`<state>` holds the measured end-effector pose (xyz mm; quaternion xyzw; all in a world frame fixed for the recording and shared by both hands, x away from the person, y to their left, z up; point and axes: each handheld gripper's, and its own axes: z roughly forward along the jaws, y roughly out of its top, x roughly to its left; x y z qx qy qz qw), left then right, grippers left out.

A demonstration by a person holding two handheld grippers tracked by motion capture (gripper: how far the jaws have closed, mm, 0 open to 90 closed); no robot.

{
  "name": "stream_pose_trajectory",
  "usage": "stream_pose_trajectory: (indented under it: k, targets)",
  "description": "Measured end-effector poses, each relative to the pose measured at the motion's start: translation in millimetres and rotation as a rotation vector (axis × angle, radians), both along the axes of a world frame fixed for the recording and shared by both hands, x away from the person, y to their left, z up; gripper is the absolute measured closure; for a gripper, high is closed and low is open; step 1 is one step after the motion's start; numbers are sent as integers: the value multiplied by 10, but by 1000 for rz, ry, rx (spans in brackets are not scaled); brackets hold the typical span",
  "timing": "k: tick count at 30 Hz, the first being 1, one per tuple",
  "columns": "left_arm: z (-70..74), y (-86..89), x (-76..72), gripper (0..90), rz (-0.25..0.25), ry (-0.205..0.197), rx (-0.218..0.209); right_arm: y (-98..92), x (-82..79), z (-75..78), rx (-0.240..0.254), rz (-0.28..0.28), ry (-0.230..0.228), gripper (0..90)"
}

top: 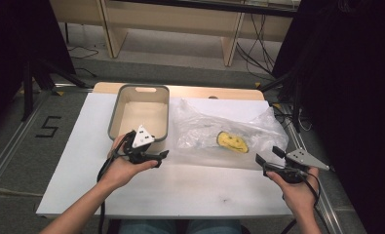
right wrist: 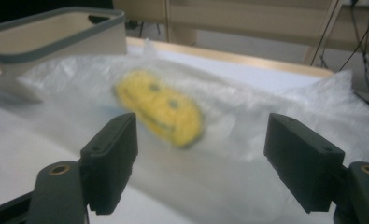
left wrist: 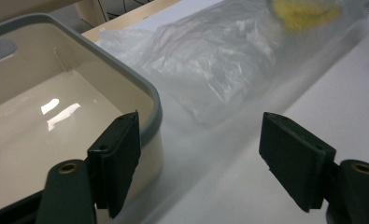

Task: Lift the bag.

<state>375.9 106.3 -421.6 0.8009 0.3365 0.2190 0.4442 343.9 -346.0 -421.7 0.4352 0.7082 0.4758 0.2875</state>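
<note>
Yellow smiley toy inside clear bag, jaws apart.

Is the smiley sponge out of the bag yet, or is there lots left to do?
Nothing looks done yet. The yellow smiley sponge sits inside the clear bag, which lies flat beside the bin. The bin holds nothing. Both grippers are open and grip nothing: the left gripper hovers by the bin's corner, the right gripper points at the bag. Probably left: grabbing the bag and getting the sponge out.
</note>
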Motion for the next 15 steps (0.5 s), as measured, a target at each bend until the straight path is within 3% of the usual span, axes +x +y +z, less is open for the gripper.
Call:
stream_pose_trajectory:
  k: [6, 15]
  targets:
    - [-148, 118, -232, 283, -11, -16, 14, 47, -146, -117, -8, 18, 22, 270]
    - [-188, 221, -251, 258, 8, 5, -14, 25, -176, -131, -3, 16, 2, 273]
